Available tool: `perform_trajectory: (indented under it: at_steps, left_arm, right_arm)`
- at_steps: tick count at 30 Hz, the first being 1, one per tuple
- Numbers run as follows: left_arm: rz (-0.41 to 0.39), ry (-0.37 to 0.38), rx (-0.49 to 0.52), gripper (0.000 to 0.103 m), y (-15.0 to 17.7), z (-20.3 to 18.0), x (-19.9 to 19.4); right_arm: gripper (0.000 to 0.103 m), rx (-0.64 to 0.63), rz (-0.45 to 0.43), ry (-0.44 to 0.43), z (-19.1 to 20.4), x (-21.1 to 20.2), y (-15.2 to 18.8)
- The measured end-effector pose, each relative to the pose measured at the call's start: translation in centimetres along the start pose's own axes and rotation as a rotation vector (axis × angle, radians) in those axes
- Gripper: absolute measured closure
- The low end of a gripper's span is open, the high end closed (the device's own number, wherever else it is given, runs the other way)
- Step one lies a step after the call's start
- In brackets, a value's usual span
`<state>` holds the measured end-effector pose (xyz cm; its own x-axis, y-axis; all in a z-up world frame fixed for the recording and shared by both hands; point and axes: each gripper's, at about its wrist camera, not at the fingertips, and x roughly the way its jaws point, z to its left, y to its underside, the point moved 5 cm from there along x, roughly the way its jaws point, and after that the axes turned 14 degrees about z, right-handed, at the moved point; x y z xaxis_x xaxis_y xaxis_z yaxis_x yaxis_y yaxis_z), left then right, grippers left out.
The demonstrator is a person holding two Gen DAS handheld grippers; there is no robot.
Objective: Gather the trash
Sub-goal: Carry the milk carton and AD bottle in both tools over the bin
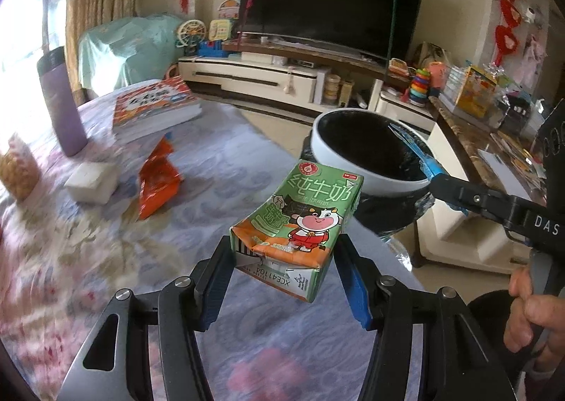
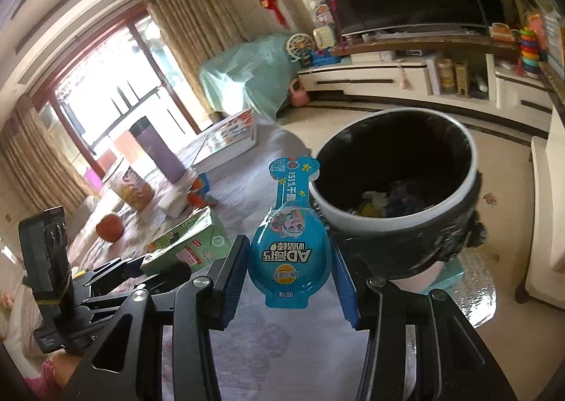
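Milk carton (image 1: 300, 221), green and orange with a cartoon cow, dented: clamped between the blue pads of the left gripper (image 1: 286, 284), raised clear of the table (image 1: 106, 242) near its edge facing the bin

Blue snack pack (image 2: 289, 242), spoon-shaped with a long handle tab: pinched at its round body by the right gripper (image 2: 287, 281); the tab end reaches the rim of the trash bin (image 2: 395, 196). In the left wrist view the same pack hangs over the bin's rim

Hand (image 1: 529, 316): fingers wrapped on the right gripper's grip, at the right edge of the left wrist view

Trash bin: white rim, black liner, standing on the floor just beyond the table edge; scraps lie at its bottom

Orange snack wrapper (image 1: 157, 182): crumpled, lying mid-table

White box (image 1: 92, 182): left of the wrapper, near it

Purple bottle (image 1: 61, 101): upright, dark lid, near the table's far left edge

Book (image 1: 152, 108): flat, red and white cover, at the far end of the table

Television (image 1: 332, 2): dark screen, on a white cabinet (image 1: 254, 78) against the far wall
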<state>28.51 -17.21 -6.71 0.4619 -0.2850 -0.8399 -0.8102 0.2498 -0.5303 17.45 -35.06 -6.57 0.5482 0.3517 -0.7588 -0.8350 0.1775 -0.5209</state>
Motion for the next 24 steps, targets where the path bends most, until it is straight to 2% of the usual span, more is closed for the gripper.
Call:
perform_trajectory:
  at_steps: [24]
  left_arm:
    - [-0.01,0.009,0.077,0.047,-4.9,-3.5,2.6]
  right_arm:
    - [0.056,0.067,-0.056,0.023,-5.3,-1.9,-2.6]
